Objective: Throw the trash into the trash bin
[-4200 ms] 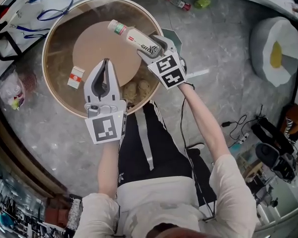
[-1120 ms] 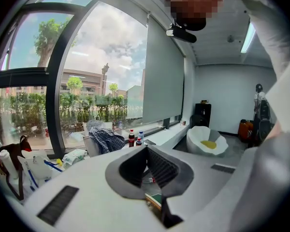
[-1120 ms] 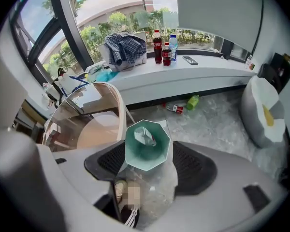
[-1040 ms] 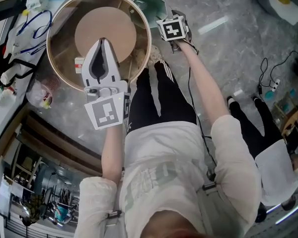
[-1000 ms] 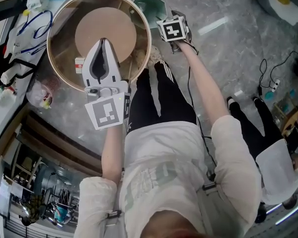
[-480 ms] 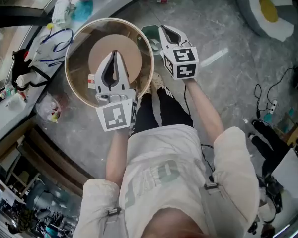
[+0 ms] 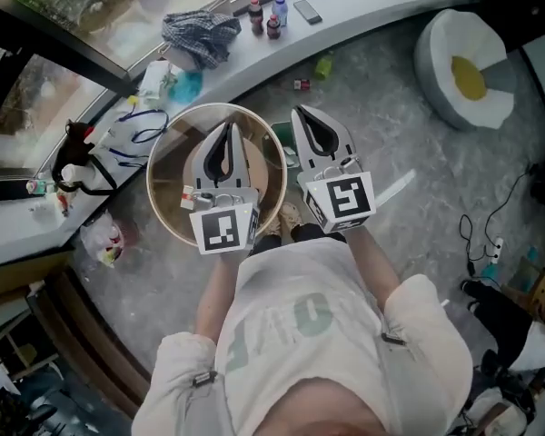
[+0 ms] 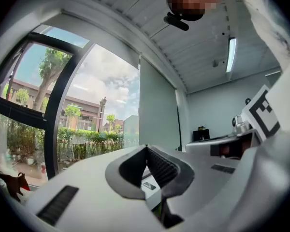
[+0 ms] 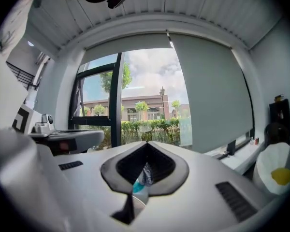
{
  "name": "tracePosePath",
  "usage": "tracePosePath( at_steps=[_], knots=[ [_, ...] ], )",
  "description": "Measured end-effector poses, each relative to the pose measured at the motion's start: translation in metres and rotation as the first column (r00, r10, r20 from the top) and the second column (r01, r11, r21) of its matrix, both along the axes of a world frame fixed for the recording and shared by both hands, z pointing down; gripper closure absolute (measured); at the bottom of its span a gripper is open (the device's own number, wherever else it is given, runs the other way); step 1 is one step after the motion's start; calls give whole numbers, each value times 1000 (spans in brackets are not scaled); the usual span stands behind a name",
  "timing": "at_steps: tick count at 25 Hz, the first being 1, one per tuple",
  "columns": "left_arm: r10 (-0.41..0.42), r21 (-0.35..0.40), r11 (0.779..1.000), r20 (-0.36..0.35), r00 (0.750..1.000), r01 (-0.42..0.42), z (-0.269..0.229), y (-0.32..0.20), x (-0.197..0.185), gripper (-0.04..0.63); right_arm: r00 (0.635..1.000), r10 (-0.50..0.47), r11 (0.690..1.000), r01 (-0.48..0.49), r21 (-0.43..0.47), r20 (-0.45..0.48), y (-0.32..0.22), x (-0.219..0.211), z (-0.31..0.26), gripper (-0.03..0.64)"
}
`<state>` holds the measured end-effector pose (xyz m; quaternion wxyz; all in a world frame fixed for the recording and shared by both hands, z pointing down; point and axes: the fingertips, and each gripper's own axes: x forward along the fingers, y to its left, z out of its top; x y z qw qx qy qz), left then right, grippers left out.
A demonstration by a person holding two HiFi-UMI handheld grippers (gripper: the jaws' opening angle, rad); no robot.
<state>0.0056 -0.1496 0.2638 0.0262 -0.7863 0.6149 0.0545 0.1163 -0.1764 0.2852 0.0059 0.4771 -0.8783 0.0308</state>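
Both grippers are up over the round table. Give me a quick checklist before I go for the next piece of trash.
1. Left gripper empty: ok, jaws together, nothing between.
2. Right gripper empty: ok, jaws together, nothing between.
3. Jaws open for a grasp: not ok, both shut.
4. Trash target visible: ok, red-and-white packet on the round table.
5. Trash bin visible: cannot tell, not clearly seen.

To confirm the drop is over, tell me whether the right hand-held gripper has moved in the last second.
Yes. The right hand-held gripper has risen from low beside the right rim of the round table to overlap that rim, jaws shut.
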Motion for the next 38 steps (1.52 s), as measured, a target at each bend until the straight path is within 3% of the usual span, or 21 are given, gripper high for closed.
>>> tracePosePath(
  at_steps=[3,6,9,11,17,25,26,28,29,31,33,36,38],
  knots=[
    [-32,6,999,-3,999,32,-17,9,-7,584,999,-36,999,36,35,12,16,-4,-21,603],
    [-69,6,998,39,997,69,-19,16,-17,584,997,-68,996,67,50,22,24,-11,-31,603],
    [-98,49,994,43,994,96,-29,22,-25,584,995,-97,993,96,71,8,30,-19,-39,603],
    [-104,75,992,34,994,101,-34,25,-29,584,994,-112,991,112,71,-3,33,-24,-38,603],
    [-138,54,989,26,990,137,-33,32,-40,584,987,-160,987,160,33,1,39,-37,-29,603],
    [-225,62,973,13,974,223,-31,45,-71,584,942,-334,942,333,28,20,51,-73,-32,599],
    [-250,63,967,13,968,249,-30,50,-78,584,929,-369,929,368,27,29,53,-80,-32,586],
    [-307,69,950,24,951,305,-26,63,-97,584,898,-437,899,435,46,47,59,-96,-31,403],
    [-339,71,939,29,940,336,-23,71,-109,584,883,-468,883,465,64,43,62,-106,-30,357],
    [-416,63,908,27,909,414,-15,91,-139,584,842,-540,839,538,86,-4,74,-130,-22,330],
    [-503,44,864,18,864,502,-4,116,-172,584,782,-620,779,623,69,-58,88,-161,-8,328],
    [-610,14,793,27,792,609,13,151,-213,584,665,-732,671,741,15,-150,109,-207,25,328],
    [-666,-15,745,35,745,667,28,175,-234,584,528,-800,558,829,-28,-285,131,-237,58,328]
  ],
)
